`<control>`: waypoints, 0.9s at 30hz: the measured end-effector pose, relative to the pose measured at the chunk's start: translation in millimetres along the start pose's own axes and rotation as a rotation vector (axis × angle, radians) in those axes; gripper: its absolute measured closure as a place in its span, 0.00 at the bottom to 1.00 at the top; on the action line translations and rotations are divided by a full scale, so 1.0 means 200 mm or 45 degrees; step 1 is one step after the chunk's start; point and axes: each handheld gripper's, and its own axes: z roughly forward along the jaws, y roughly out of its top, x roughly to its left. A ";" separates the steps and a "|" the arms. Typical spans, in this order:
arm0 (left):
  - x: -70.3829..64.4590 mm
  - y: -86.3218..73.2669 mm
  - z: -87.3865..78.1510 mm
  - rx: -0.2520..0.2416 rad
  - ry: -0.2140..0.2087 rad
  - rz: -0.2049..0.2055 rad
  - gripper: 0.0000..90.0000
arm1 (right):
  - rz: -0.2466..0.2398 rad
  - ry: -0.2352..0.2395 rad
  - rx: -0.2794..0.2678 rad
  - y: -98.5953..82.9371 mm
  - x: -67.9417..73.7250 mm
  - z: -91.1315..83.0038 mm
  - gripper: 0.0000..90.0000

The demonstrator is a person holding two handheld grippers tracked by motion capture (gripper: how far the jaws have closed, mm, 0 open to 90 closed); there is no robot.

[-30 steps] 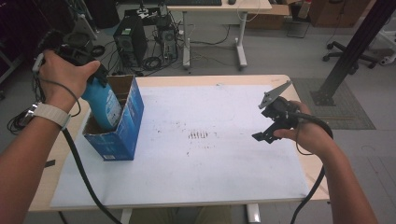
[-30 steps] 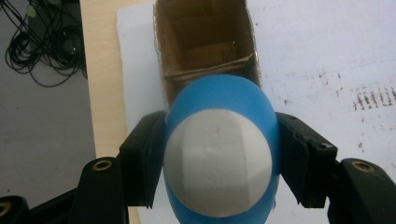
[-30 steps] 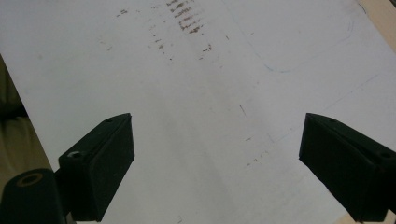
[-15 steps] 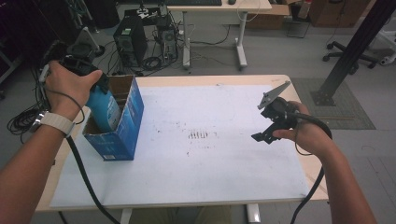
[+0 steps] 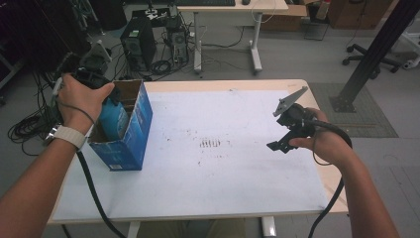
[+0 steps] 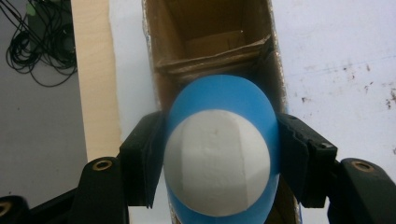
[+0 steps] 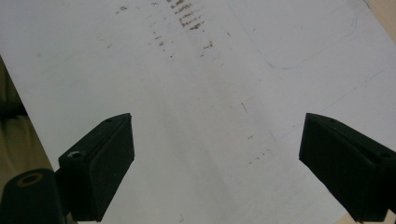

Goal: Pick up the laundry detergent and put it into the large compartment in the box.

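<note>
Left gripper (image 6: 219, 158): fingers clamped on a blue bottle (image 5: 113, 118) with a white base, held over the open blue cardboard box (image 5: 130, 133).
Box: at the tabletop's (image 5: 237, 188) left edge.
Right gripper (image 7: 215, 168): fingers spread, grasping nothing, well right of the box.

Left tool (image 6: 215, 154) held high in left hand (image 5: 81, 96), jaws clamped on either side of a blue and white rounded object (image 6: 219, 149). Right tool (image 7: 215, 163) raised in right hand (image 5: 322, 141), tilted down, jaws spread wide.
</note>
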 end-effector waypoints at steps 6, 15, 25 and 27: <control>-0.01 -0.01 0.04 -0.005 0.009 0.007 0.42 | 0.000 0.003 -0.001 0.00 0.00 0.00 0.11; -0.02 -0.03 0.10 -0.006 -0.002 0.010 0.42 | -0.001 0.006 0.004 0.00 0.00 0.01 0.12; -0.03 -0.04 0.13 -0.008 0.012 0.027 0.42 | 0.003 0.005 0.005 0.00 0.00 0.01 0.12; -0.04 -0.05 0.14 -0.015 0.016 0.030 0.42 | 0.004 0.006 0.005 0.00 0.00 0.02 0.12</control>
